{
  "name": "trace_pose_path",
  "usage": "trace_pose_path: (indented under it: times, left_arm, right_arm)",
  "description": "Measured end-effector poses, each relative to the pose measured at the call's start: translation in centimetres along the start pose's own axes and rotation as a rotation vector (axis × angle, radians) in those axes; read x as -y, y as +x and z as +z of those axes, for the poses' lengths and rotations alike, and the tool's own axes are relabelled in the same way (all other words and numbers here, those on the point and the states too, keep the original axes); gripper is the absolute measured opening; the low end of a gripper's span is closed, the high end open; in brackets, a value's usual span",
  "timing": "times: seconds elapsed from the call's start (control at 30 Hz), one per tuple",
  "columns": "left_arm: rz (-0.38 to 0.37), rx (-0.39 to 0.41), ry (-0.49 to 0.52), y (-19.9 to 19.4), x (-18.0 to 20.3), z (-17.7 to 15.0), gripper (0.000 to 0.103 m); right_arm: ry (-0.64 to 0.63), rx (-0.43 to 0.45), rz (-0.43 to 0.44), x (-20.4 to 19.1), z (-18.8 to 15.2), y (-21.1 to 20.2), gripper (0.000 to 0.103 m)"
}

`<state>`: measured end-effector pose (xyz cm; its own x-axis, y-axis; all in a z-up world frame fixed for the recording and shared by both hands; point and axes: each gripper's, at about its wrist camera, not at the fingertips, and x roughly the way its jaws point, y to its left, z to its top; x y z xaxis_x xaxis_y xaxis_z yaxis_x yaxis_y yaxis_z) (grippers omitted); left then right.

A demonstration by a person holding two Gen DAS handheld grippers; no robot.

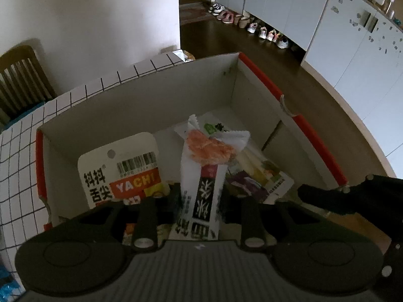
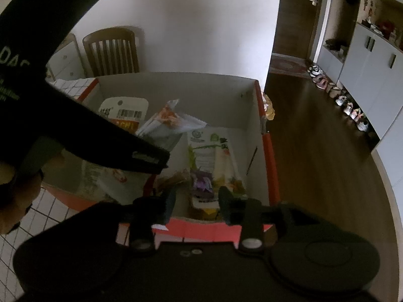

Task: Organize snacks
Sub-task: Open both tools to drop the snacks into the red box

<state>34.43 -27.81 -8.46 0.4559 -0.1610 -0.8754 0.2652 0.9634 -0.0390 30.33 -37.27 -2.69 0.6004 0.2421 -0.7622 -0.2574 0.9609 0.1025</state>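
A white cardboard box (image 1: 264, 75) with red outer sides stands on the table and holds several snack packets. A white packet with orange pieces (image 1: 201, 176) stands upright in it, between the fingers of my left gripper (image 1: 199, 198), whose jaws look slightly apart and not pressing on it. A white-and-orange YACHI packet (image 1: 126, 173) leans to its left, and a green-and-purple packet (image 1: 252, 171) lies to its right. In the right wrist view, my right gripper (image 2: 197, 201) hovers open over the box's near wall (image 2: 201, 229), above the green-and-purple packet (image 2: 214, 158), holding nothing.
The box sits on a white cloth with a black grid (image 1: 20, 163). A wooden chair (image 2: 110, 52) stands behind the table by the wall. Shoes (image 1: 264, 31) line the white cabinets across the dark wooden floor. A person's hand (image 2: 15, 201) holds the left gripper.
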Motion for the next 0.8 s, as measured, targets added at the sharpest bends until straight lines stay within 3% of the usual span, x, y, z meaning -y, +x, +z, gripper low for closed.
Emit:
trace_pose_path:
  times: [0.03,0.1,0.5,0.8]
  left_arm:
    - [-0.006,0.008,0.000,-0.2,0.0,-0.1,0.053]
    - [-0.004,0.041,0.002,-1.1,0.0,-0.3,0.072]
    - [-0.051,0.136,-0.035,-6.7,-1.2,-2.4,0.074]
    - [-0.058,0.198,-0.028,-10.4,-2.6,-5.0,0.075]
  right_arm:
    - [0.001,0.003,0.002,0.1,-0.1,-0.2,0.043]
    - [0.001,0.011,-0.002,0.2,-0.2,-0.8,0.046]
    - [-0.002,0.064,-0.007,0.2,-0.9,-4.7,0.076]
    - [-0.006,0.121,0.023,-1.8,-0.8,-7.9,0.090]
